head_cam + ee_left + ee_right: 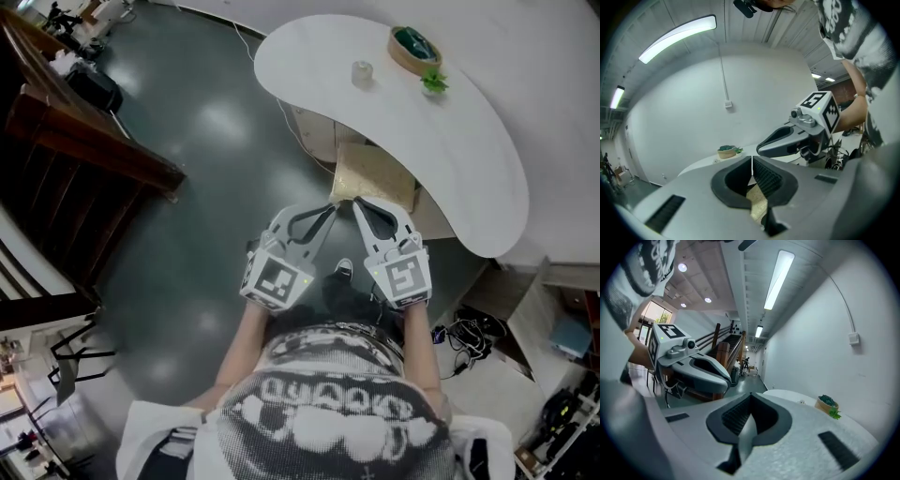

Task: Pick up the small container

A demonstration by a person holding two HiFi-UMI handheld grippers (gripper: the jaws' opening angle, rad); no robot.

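We hold the left gripper (331, 206) and right gripper (357, 202) side by side over the floor (206, 141), each with its jaws pressed together. The container (362, 73) stands on the white surface (469, 150) (near a bowl (413, 47)), well apart from both.

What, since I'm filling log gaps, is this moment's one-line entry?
stage: pre-grasp | left claw: shut, empty | right claw: shut, empty | container: on table, untouched, ahead of claws
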